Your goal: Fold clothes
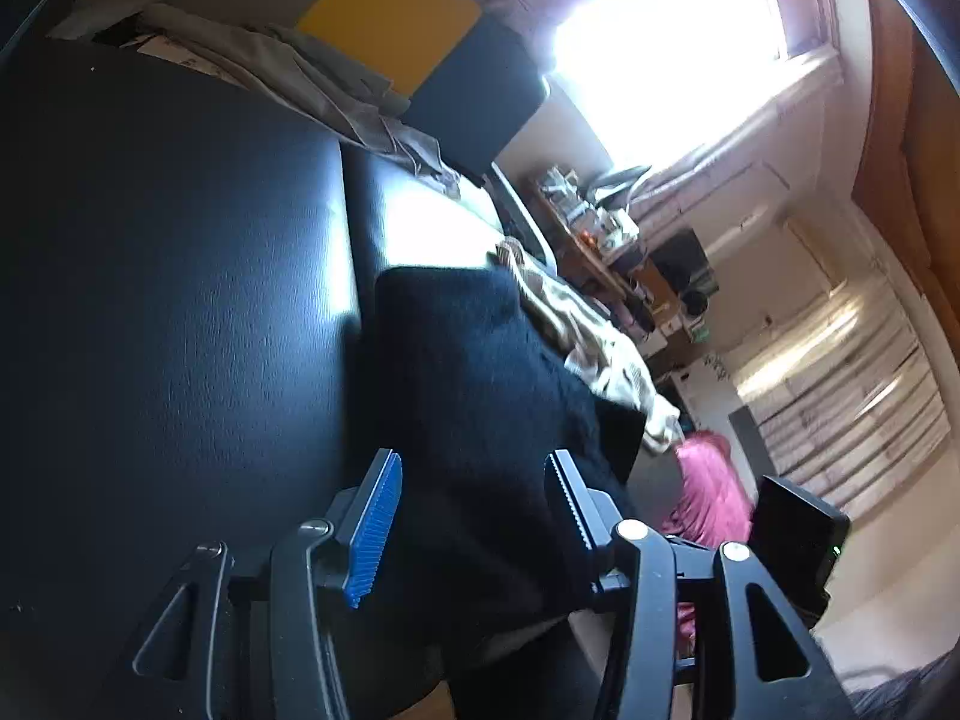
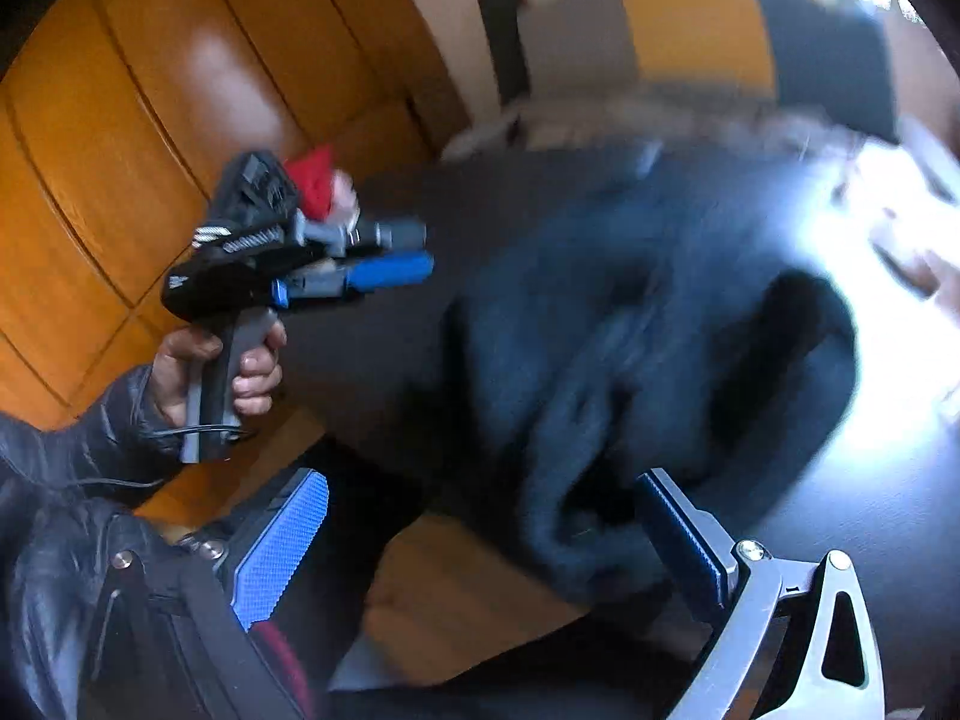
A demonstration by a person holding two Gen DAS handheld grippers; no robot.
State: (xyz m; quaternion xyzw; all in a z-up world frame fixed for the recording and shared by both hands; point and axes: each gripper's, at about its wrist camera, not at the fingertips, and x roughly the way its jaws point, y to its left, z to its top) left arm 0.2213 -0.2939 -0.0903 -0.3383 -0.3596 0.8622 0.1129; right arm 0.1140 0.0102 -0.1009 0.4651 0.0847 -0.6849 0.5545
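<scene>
Two grippers, both with jaws spread and nothing between them: left gripper (image 1: 474,516), right gripper (image 2: 480,540). Dark garment (image 1: 480,372) lies bunched on the black tabletop (image 1: 180,300) just beyond them. Beige clothes (image 1: 594,342) lie past the garment.

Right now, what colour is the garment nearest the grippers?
Dark navy, nearly black garment; clearest in the right wrist view.
</scene>
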